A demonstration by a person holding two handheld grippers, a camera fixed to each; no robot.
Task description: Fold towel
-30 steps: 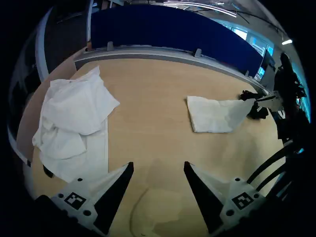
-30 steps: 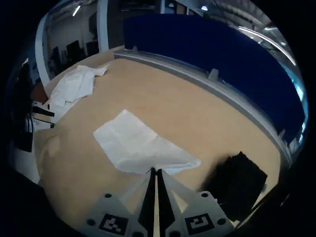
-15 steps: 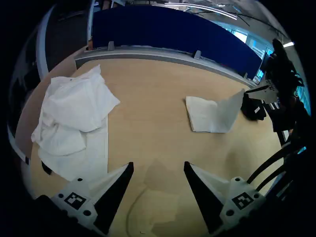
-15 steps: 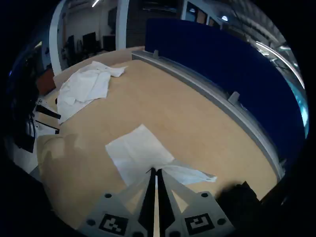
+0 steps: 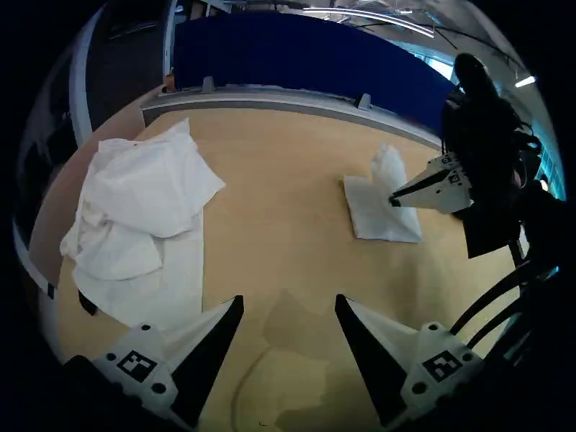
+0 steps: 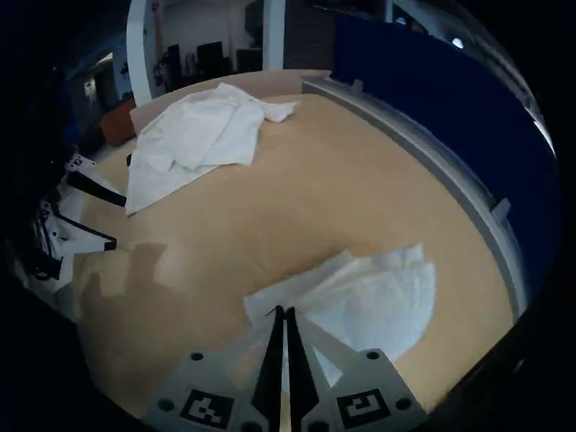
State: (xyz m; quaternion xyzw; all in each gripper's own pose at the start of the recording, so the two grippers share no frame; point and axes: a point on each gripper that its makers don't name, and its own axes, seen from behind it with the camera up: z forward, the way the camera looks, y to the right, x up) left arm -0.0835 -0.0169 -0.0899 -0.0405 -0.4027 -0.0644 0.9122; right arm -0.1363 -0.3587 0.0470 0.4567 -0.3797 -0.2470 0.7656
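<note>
Clamping the towel (image 6: pixel 374 302), right gripper (image 6: pixel 281 311) has jaws closed; left gripper (image 5: pixel 288 297) jaws spread apart.

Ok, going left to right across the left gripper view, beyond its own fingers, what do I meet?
Heap of crumpled white cloths → small white towel, partly folded over → white right gripper pinching the towel's raised edge → person's dark-clad arm holding that gripper.

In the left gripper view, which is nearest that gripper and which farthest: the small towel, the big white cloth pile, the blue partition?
From the left gripper:
1. White cloth pile, close on its left.
2. Small towel, ahead to the right.
3. Blue partition, farthest back, straight ahead.
</note>
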